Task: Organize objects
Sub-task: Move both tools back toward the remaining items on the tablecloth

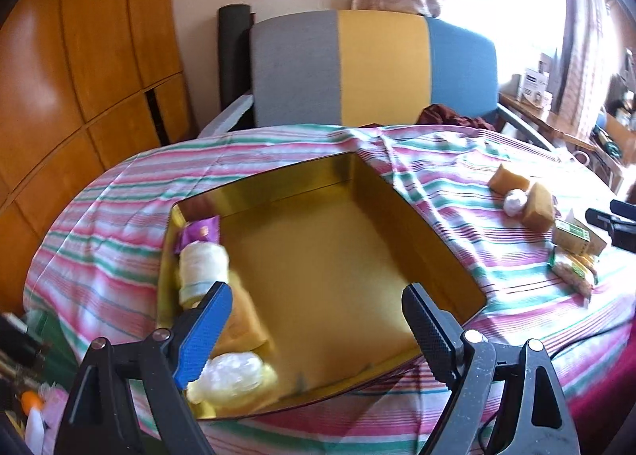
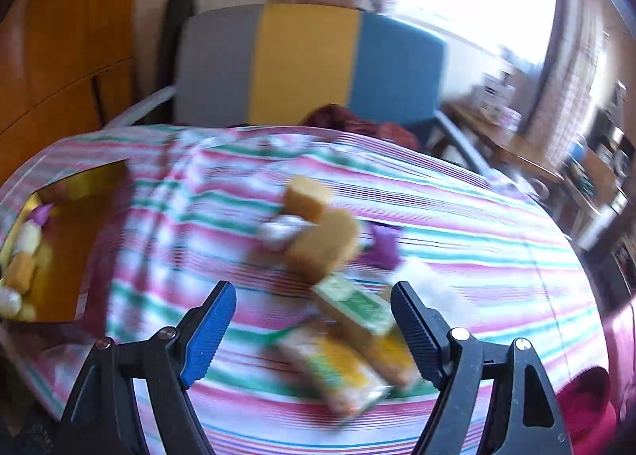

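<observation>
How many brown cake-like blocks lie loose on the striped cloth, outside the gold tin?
2: one brown block farther back, another nearer, a small white wrapped piece between them. More may be hidden.

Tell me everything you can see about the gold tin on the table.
The gold tin is a shallow, open rectangular tray with rounded corners, shiny and metallic-looking inside. It lies flat on the striped tablecloth. Wrapped snacks line its left wall; the rest of the floor is bare. The open left gripper hovers over its near edge, holding nothing.
</observation>
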A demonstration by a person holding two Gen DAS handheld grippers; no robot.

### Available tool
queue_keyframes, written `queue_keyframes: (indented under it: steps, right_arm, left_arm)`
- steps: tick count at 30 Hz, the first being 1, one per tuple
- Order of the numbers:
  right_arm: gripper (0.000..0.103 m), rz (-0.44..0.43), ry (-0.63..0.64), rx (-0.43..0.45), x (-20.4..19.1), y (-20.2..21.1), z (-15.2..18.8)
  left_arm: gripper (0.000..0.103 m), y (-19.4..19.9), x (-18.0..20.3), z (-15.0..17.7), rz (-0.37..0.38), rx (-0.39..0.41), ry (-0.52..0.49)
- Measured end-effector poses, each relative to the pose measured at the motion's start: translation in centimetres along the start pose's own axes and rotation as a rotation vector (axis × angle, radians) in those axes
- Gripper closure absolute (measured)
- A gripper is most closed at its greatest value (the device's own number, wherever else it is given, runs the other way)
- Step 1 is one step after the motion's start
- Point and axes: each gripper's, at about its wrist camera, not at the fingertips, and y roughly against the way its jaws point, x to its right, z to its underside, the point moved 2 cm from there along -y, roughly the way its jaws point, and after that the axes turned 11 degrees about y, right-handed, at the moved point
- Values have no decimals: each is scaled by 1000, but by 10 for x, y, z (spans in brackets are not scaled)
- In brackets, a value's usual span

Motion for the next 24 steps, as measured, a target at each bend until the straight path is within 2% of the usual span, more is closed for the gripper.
queue_keyframes:
  steps: [3,8,13,17,24]
  right_arm:
    - [21,78,-157,-14,43,-7,13]
    - [21,134,-447,-33,96,-9,37]
    - [21,87,-608,-70,121,-15,55]
    - [21,35,-666,-98,125,-24,62]
    - [21,-27,-673,-99,123,-27,62]
  left_arm:
    - [15,-1,14,-4,28,4,-27]
    - [15,-5,42,-8,68,-4,-71]
    - [15,-9,75,-12,120,-12,-113]
    - [15,-16,103,-12,162,-35,-153]
    - [15,-39,145,-13,217,-116,-179]
